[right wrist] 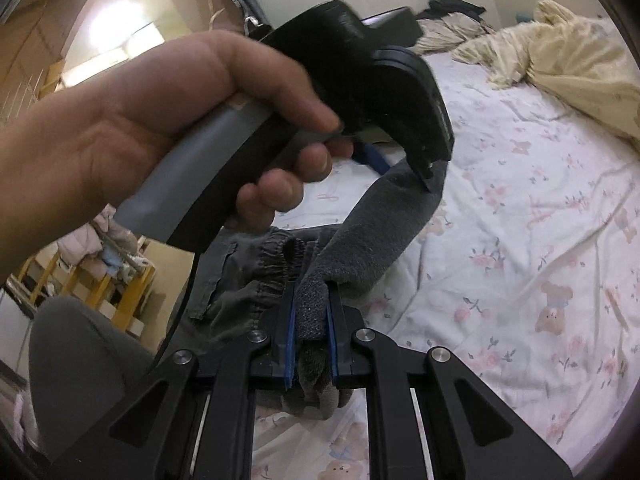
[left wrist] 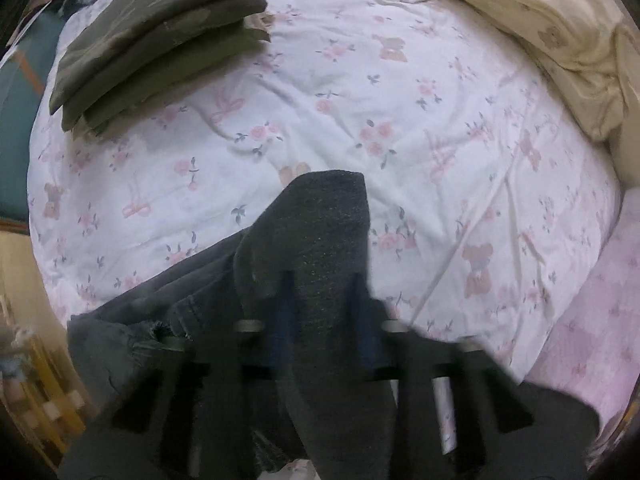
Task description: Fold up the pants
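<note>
The one pair of dark grey pants [right wrist: 372,220] hangs low-centre over the floral bed [left wrist: 400,100], both grippers, left gripper [left wrist: 324,304] and right gripper [right wrist: 311,312], clamped on it, one folded olive stack [left wrist: 156,36] upper left.

Two close wrist views over the floral bed [left wrist: 400,100], shared dark pants [right wrist: 360,240].

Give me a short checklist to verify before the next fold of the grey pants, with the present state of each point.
1. Left gripper shut on the grey pants: ok.
2. Right gripper shut on the pants: ok.
3. Fabric sits between both blue fingers: ok.
4. Floral bedsheet bare ahead for laying down: ok.
5. Folded olive pants lie apart from that area: ok.
6. Pant legs aligned: cannot tell.
</note>
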